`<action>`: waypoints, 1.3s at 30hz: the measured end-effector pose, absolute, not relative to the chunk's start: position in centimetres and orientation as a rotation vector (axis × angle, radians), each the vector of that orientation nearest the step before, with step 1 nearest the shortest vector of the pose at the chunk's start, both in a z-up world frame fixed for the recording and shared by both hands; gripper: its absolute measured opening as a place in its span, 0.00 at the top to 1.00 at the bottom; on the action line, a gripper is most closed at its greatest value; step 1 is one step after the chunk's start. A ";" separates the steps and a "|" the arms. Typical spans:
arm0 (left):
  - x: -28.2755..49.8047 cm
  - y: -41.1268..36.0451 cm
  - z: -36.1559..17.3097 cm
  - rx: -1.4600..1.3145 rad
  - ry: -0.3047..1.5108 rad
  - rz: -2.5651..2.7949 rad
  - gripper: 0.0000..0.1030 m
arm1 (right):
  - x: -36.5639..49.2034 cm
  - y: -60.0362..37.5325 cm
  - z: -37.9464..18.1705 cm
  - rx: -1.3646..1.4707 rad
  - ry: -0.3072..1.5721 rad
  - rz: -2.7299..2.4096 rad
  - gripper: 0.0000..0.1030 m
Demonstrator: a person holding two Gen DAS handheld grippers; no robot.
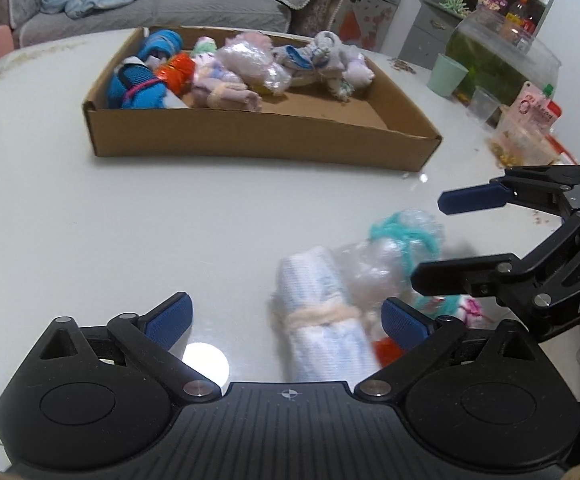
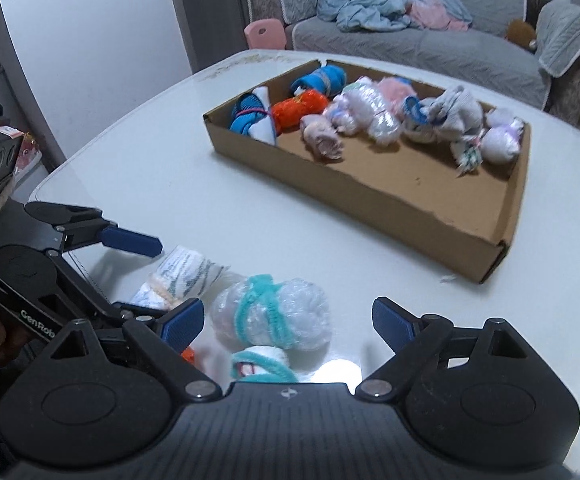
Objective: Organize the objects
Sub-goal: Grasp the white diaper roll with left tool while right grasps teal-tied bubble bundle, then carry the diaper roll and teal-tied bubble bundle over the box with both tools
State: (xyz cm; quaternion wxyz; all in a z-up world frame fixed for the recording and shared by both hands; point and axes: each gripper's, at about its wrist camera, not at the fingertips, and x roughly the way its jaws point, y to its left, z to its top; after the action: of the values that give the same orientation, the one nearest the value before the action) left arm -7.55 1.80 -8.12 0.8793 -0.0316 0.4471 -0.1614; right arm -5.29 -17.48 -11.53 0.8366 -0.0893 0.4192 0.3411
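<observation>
Hovering both grippers over the white table (image 2: 249, 216), I take the cardboard tray (image 2: 370, 200) as my landmark: a wide, shallow box of stiff brown card, its far side lined with rolled bundles, its near floor bare.

On my side of the tray, well apart from its near wall, lie the loose pieces. Largest is the rolled pale-blue cloth (image 1: 326, 320), a soft ribbed cylinder tied round the middle with cream yarn. It looks light and squashy, so I judge it best taken across its tied waist, where the roll is firmest and least likely to unwind. My left gripper (image 1: 285, 320) stands spread wide, one blue ridged pad at each side of that roll, neither pressing it.

Touching the cloth, on the side away from my left hand, sits the bubble-wrap bundle (image 2: 277, 316), a clear crinkly lump bound with teal yarn (image 2: 257, 300). It should weigh almost nothing, yield under pressure and slide on the glossy table; I would close on its middle, over the yarn, for grip. My right gripper (image 2: 287, 320) is also spread, empty, with this bundle between its pads.

Nearer me than the bubble wrap lie a smaller white bundle with teal yarn (image 2: 261, 364) and an orange scrap (image 2: 189, 354), mostly hidden.
</observation>
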 end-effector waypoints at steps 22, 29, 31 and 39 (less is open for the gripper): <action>-8.9 1.5 -8.1 0.131 0.840 -0.285 0.49 | -4.1 -15.3 -13.5 -0.183 0.965 0.717 0.41; -8.5 2.0 -7.8 0.108 0.851 -0.292 0.57 | -4.0 -15.9 -12.6 -0.160 0.928 0.739 0.43; -8.4 2.0 -7.6 0.102 0.851 -0.294 0.57 | -4.0 -16.3 -12.1 -0.154 0.910 0.736 0.43; -7.2 2.3 -5.3 0.105 0.811 -0.297 0.57 | -3.0 -18.7 -9.2 -0.139 0.826 0.696 0.43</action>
State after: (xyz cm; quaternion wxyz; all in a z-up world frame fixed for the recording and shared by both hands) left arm -7.24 2.31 -5.28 0.9069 0.0507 0.3928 -0.1438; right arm -2.97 -18.67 -9.19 0.8555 -0.0659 0.3928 0.3310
